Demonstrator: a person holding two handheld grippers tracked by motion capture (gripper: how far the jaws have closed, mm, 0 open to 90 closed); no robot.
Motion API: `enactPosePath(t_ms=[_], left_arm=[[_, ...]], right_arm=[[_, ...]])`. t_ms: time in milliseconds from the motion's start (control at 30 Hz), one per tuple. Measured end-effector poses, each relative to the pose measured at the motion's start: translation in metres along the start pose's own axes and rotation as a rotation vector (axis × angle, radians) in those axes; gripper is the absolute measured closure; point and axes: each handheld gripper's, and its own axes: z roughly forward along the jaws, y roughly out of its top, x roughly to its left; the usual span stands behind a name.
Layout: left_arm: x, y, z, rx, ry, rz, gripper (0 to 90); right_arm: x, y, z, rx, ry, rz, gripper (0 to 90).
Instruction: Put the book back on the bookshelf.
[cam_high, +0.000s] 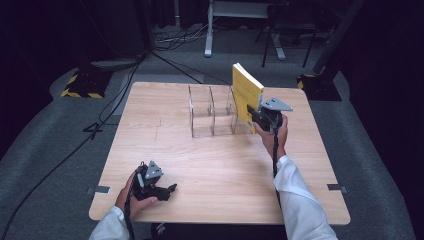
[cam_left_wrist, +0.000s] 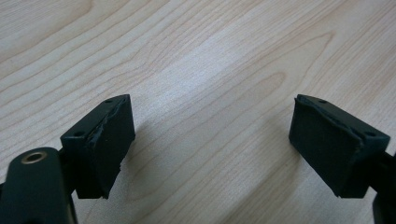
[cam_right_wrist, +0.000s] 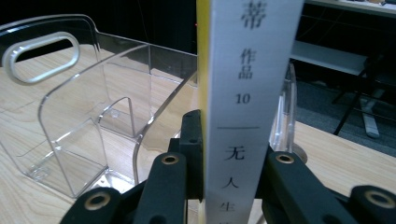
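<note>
Right gripper (cam_high: 261, 119) jaws clamped on a yellow book (cam_high: 245, 95) with white spine, upright beside the clear rack (cam_high: 212, 111). Left gripper (cam_high: 167, 190) jaws apart, low over the bench (cam_high: 200, 165).

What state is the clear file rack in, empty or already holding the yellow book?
Empty. The rack's compartments show bare; the book stands upright, clamped in the right gripper at the rack's right end, not yet inside.

A light wooden table (cam_high: 210, 165) stands on a grey floor (cam_high: 45, 150). A clear plastic rack (cam_high: 212, 111) with upright walls sits on the table near the far edge, a bit toward the right side. Black cables (cam_high: 75, 145) lie on the floor by the left edge.
</note>
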Motion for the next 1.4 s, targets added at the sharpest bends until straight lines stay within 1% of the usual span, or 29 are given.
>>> enactPosePath(t_ms=[33,167,233,333,500,633,800,833,1067,1100,1233,1367,1400], left_arm=[[0.0,0.0,0.0,0.0,0.0,0.0,14.8],[0.0,0.0,0.0,0.0,0.0,-0.001,14.8],[0.0,0.0,0.0,-0.001,0.0,-0.001,14.8],[0.0,0.0,0.0,-0.001,0.0,-0.001,14.8],[0.0,0.0,0.0,-0.001,0.0,-0.001,14.8],[0.0,0.0,0.0,-0.001,0.0,-0.001,14.8],[0.0,0.0,0.0,0.0,0.0,0.0,14.8],[0.0,0.0,0.0,0.0,0.0,-0.001,14.8],[0.0,0.0,0.0,0.0,0.0,-0.001,14.8],[0.0,0.0,0.0,0.001,0.001,0.001,14.8],[0.0,0.0,0.0,0.0,0.0,0.0,14.8],[0.0,0.0,0.0,0.001,0.001,0.001,14.8],[0.0,0.0,0.0,0.001,0.0,0.0,14.8]], right_arm=[[0.0,-0.001,0.002,0.001,-0.005,0.005,76.5],[0.0,-0.005,0.009,0.002,-0.002,0.03,76.5],[0.0,-0.006,0.011,0.001,-0.005,0.025,76.5],[-0.001,-0.007,0.015,0.003,-0.007,0.035,76.5],[0.0,-0.01,0.021,0.006,-0.018,0.035,76.5],[0.001,-0.013,0.024,0.003,-0.016,0.044,76.4],[-0.001,-0.016,0.024,0.003,-0.013,0.057,76.1],[-0.002,-0.016,0.024,0.003,-0.004,0.057,76.1],[-0.004,-0.019,0.022,0.021,-0.004,0.056,75.6],[-0.005,-0.019,0.02,0.035,0.0,0.063,74.6],[-0.008,-0.02,0.017,0.035,-0.003,0.068,74.1],[-0.006,-0.019,0.015,0.039,-0.014,0.054,73.4],[-0.006,-0.02,0.013,0.035,-0.01,0.063,72.9]])
